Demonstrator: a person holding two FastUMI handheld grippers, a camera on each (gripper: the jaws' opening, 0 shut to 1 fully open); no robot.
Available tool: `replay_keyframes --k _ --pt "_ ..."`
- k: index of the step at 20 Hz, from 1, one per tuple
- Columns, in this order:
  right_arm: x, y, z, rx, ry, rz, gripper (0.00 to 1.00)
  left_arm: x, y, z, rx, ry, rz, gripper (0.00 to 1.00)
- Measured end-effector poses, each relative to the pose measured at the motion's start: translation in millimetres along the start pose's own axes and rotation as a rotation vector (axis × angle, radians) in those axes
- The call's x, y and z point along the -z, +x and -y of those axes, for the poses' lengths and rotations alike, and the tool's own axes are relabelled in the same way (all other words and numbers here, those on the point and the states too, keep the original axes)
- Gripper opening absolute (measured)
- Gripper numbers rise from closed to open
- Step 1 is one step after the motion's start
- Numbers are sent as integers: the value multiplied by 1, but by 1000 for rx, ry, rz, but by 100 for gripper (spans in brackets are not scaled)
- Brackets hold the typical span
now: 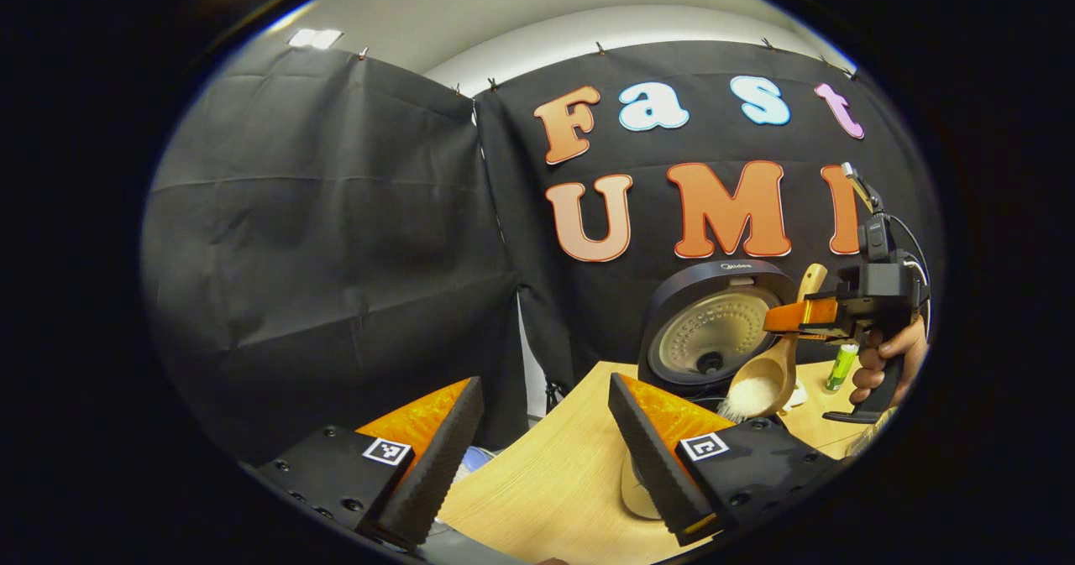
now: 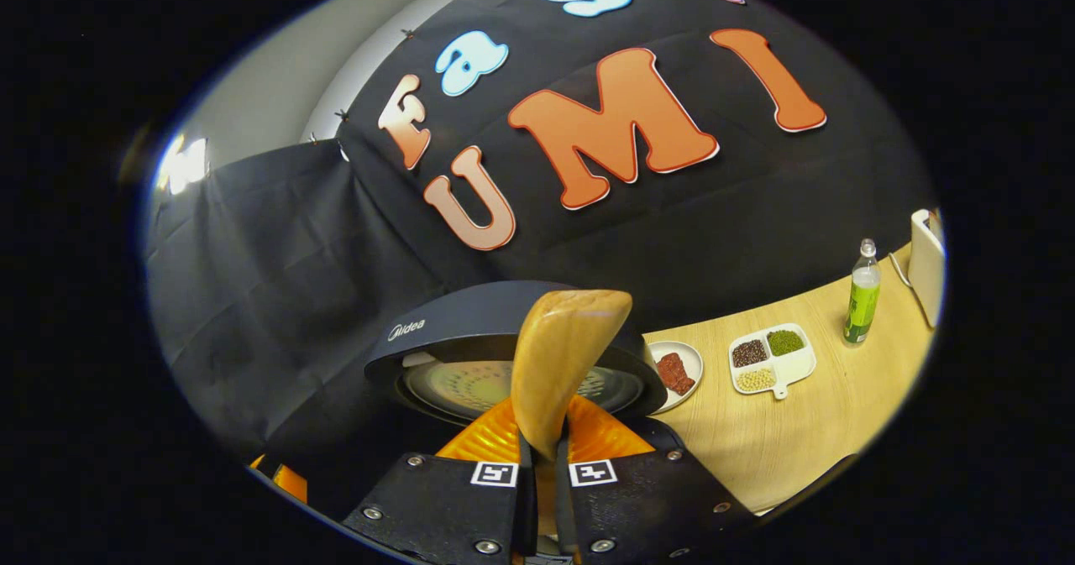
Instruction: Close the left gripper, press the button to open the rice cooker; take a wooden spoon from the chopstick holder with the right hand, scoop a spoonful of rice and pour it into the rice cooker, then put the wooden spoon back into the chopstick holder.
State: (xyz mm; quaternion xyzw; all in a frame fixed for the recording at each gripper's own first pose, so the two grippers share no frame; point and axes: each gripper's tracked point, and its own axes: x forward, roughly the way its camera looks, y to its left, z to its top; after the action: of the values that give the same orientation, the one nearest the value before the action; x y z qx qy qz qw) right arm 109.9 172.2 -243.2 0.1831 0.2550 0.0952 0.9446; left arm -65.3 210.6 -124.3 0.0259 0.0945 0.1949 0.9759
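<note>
Right now my left gripper (image 1: 546, 456) sits at the bottom of the left gripper view with its fingers spread wide and nothing between them, above the pale wood tabletop (image 1: 554, 473). Just past its right finger, a pale rounded thing rests on the wood; I cannot tell what it is. Farther off, at the right of that frame, my right gripper (image 1: 785, 317) is held in a hand (image 1: 886, 363) and clamps the handle of the wooden spoon (image 1: 768, 372). The bowl of the spoon hangs low and carries a heap of white rice (image 1: 750, 395), right in front of the rice cooker (image 1: 714, 330), whose lid stands open and shows its round inner plate. A small green tube stands on the wood under that gripper.

Nearest in the right gripper view, at the bottom centre, my right gripper (image 2: 542, 464) is nearly closed, both fingers pressing on the spoon handle (image 2: 563, 363), which rises upright across the middle of the frame. Behind it is the open rice cooker (image 2: 470, 338). Beyond it, to the right, a small round plate (image 2: 676, 370) holds something reddish, beside it a divided dish (image 2: 773, 359) with dark, green and pale grains, and farther right a green bottle (image 2: 862, 294) stands upright. A white object sits at the far right edge.
</note>
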Motion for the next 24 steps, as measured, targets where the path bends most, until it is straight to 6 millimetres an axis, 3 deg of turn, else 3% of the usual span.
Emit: replay_keyframes --k 2,4,9,10,12,14,15,24 --pt "4 -1 -4 3 -46 5 8 2 -1 -2 -5 -5 -4 100" --pt "8 0 -8 4 -90 5 8 3 -3 -3 -8 -5 -5 94" --pt "12 2 -15 13 -214 21 8 5 -6 -8 -10 0 -8 94" --pt "11 1 -16 17 -250 26 8 7 -7 -9 -13 -3 -11 100" --pt "11 2 -18 24 -336 39 8 8 -8 -11 -14 -8 -17 94" --pt "13 3 -21 19 -410 43 8 8 -8 -12 -16 -6 -16 100" --pt "15 4 -23 17 -444 43 8 9 -9 -13 -15 -5 -14 94" --pt "22 6 -50 -53 -820 104 8 15 -12 -23 -34 -6 -28 94"
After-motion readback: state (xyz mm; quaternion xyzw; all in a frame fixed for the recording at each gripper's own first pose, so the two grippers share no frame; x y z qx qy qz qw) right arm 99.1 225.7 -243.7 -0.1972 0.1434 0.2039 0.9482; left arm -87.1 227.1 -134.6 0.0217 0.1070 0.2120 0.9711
